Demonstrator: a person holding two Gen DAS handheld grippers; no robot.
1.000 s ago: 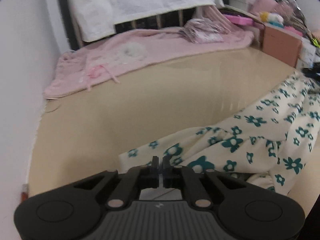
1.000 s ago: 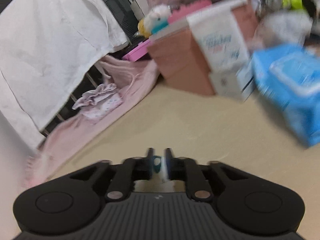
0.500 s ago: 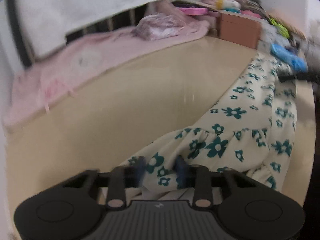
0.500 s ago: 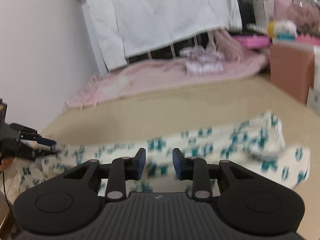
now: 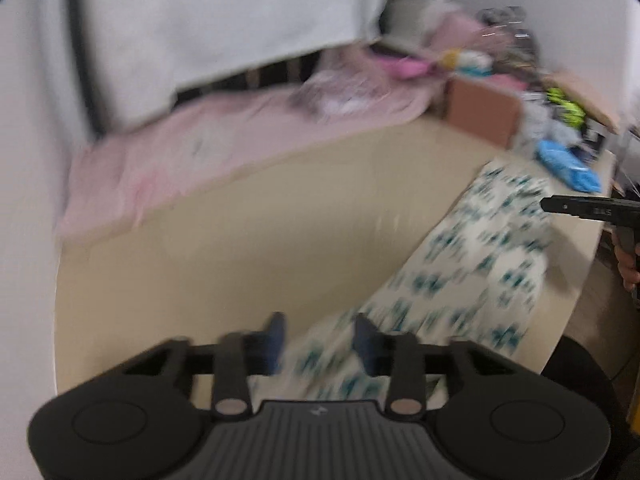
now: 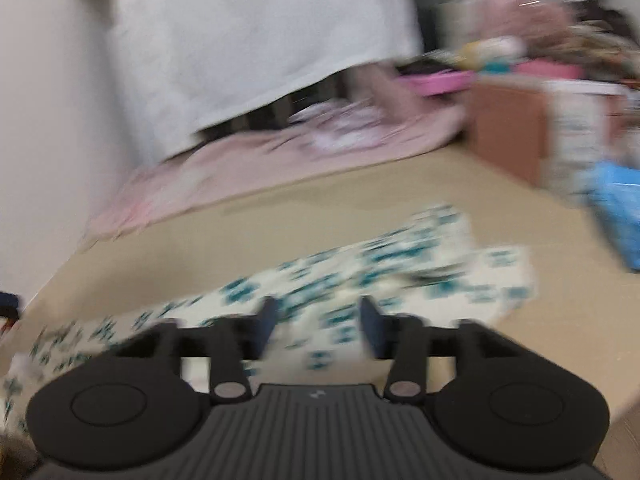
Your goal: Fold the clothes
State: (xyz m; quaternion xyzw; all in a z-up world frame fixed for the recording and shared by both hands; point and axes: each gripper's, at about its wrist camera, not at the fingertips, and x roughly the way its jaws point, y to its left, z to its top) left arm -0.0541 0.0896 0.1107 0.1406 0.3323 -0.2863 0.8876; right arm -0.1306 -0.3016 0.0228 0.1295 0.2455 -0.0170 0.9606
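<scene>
A: Room first. Bedroom-ish, white sheet [image 5: 224, 24] hanging over a rail at 12 o'clock, tan table [image 5: 240, 216] filling the middle. Both views motion-blurred.

B: Next biggest?

A: Pink blanket [image 5: 208, 140] along the table's far edge, 10 to 1 o'clock. Clutter at 2 o'clock: brown box [image 5: 484, 114], blue packet [image 5: 568, 166].

B: Task item?

A: Floral garment [image 5: 472, 256], cream with teal flowers. In the left wrist view it lies on the table as a long strip from 6 o'clock out to 3 o'clock. In the right wrist view it runs from 8 o'clock to 3 o'clock, far end doubled over into an overlapping flap. Too blurred to tell what kind of garment it is.

B: Folded or not?

A: Can't settle it. A long flat strip with one flap fits a garment mid-fold and one just laid out.

B: Grippers?

A: Left gripper [image 5: 318, 336] has fingers spread, cloth lying under the gap, nothing pinched. Right gripper [image 6: 318, 320] likewise spread, over the garment's middle, holding nothing. It also shows at 3 o'clock in the left view, a hand [image 5: 628, 256] behind it.

B: Handling?

A: My guess is thin, light and floppy; it will drape and may slide on the smooth table. Pinch a hem edge or corner, one per gripper, not the bunched middle.
</scene>
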